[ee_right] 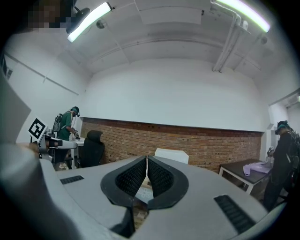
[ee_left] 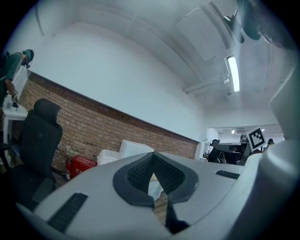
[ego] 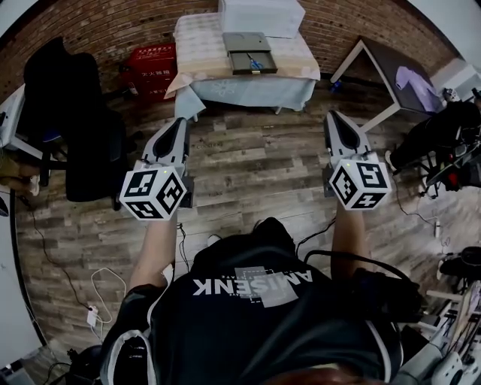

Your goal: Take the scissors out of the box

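The blue-handled scissors (ego: 255, 65) seem to lie in the flat grey open box (ego: 242, 43) on the cloth-covered table (ego: 201, 41) far ahead, though they look too small to be sure. The best way is to get close first, then open one gripper over the handles. The left gripper (ego: 180, 124) and right gripper (ego: 335, 119) point level and forward, side by side, jaws squeezed together on nothing.

Brick red, plank grey, black-on-white markers

I see a red-brown brick wall (ego: 113, 22) and a grey-brown plank floor (ego: 248, 165). The table (ego: 225, 92) has a cream cloth, pale blue at the front. The box (ego: 239, 41) is dark grey, the scissors (ego: 255, 65) blue-handled, the crate (ego: 150, 71) red, the chair (ego: 75, 128) black. My left gripper (ego: 179, 124) and right gripper (ego: 334, 116) are pale grey, with black-and-white square markers and black ribbed pads (ee_right: 131, 180).
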Available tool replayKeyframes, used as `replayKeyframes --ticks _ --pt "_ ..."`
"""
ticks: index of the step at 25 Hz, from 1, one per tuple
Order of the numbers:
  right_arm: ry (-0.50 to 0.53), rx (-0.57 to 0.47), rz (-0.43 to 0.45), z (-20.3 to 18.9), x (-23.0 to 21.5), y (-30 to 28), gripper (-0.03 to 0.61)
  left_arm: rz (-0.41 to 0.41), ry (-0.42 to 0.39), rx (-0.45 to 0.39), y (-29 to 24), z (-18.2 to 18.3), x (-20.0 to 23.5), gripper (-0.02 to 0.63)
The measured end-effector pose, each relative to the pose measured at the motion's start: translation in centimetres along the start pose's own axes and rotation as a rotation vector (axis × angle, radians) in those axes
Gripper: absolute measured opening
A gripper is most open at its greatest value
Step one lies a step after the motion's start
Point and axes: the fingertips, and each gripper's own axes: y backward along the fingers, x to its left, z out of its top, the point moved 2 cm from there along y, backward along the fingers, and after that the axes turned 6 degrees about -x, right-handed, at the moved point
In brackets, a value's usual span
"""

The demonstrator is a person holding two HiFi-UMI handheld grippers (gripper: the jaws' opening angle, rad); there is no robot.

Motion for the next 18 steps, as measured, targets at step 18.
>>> replayKeyframes --ticks 18 --pt "-0.049 -0.049 0.088 -1.3 -8.9 -11.6 0.043 0.098 -0.065 -0.025 -10.9 0.7 0.1 0.012"
